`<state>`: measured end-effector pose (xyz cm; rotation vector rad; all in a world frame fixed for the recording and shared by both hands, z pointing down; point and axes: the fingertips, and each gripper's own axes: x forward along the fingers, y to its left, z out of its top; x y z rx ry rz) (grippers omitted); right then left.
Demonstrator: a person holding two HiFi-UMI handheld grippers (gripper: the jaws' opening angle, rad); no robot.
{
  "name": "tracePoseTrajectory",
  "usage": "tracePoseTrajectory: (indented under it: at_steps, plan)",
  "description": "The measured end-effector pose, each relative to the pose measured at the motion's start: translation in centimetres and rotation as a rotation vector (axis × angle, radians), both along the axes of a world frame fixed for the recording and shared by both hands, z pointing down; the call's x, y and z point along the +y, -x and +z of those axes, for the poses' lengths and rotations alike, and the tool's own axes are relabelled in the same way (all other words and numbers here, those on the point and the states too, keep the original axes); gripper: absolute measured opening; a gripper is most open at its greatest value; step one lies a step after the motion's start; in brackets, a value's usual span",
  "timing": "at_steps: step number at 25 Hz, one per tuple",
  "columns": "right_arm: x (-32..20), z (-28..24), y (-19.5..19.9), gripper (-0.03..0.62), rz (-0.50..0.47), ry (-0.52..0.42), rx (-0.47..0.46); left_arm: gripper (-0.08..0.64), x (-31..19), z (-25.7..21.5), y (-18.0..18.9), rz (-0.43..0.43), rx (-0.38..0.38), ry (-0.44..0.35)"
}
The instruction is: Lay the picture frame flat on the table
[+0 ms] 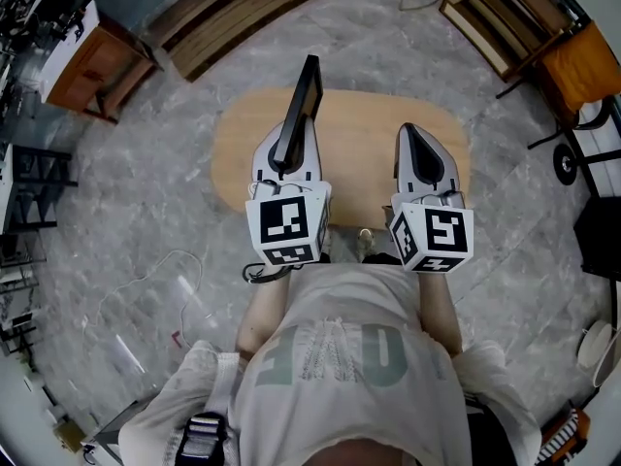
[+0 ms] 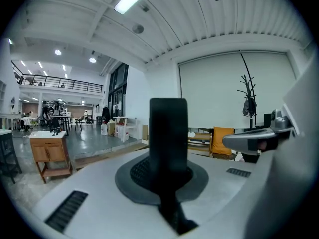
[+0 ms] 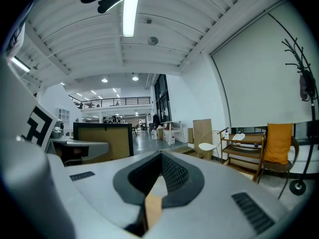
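Observation:
The black picture frame (image 1: 303,105) stands upright and edge-on over the oval wooden table (image 1: 369,124). My left gripper (image 1: 288,153) is shut on the frame's lower edge. In the left gripper view the frame (image 2: 168,138) rises as a dark bar clamped between the pads. My right gripper (image 1: 412,136) hovers to the right of the frame, apart from it, shut with nothing in it. In the right gripper view its tips (image 3: 162,158) meet, and the frame's tan back with black border (image 3: 102,141) shows at the left.
A wooden cabinet (image 1: 92,66) stands on the floor far left. A chair with an orange cushion (image 1: 582,66) and a low shelf are far right. A thin cable (image 1: 165,270) lies on the marble floor at my left. Long wooden boards (image 1: 243,17) lie beyond the table.

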<state>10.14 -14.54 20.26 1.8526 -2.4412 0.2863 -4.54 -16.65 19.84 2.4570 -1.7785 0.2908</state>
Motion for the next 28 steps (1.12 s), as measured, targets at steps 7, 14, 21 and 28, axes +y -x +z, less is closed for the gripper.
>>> tracePoseTrajectory:
  at_steps: [7, 14, 21, 28]
  plan:
    - [-0.9, -0.9, -0.3, 0.006, 0.011, -0.044, 0.020, 0.020, -1.8, 1.1, -0.1, 0.021, -0.023, 0.000]
    - [-2.7, 0.9, -0.1, 0.006, 0.005, -0.069, 0.054, 0.018, -2.1, 4.9, 0.3, 0.013, -0.097, 0.028]
    - [-1.8, 5.7, 0.2, 0.006, -0.006, -0.011, 0.004, 0.018, -1.1, 9.1, -0.6, 0.015, -0.041, 0.067]
    - [-0.5, 11.5, 0.4, 0.006, 0.007, 0.087, -0.036, 0.020, 0.5, 14.2, -0.8, -0.006, -0.015, 0.142]
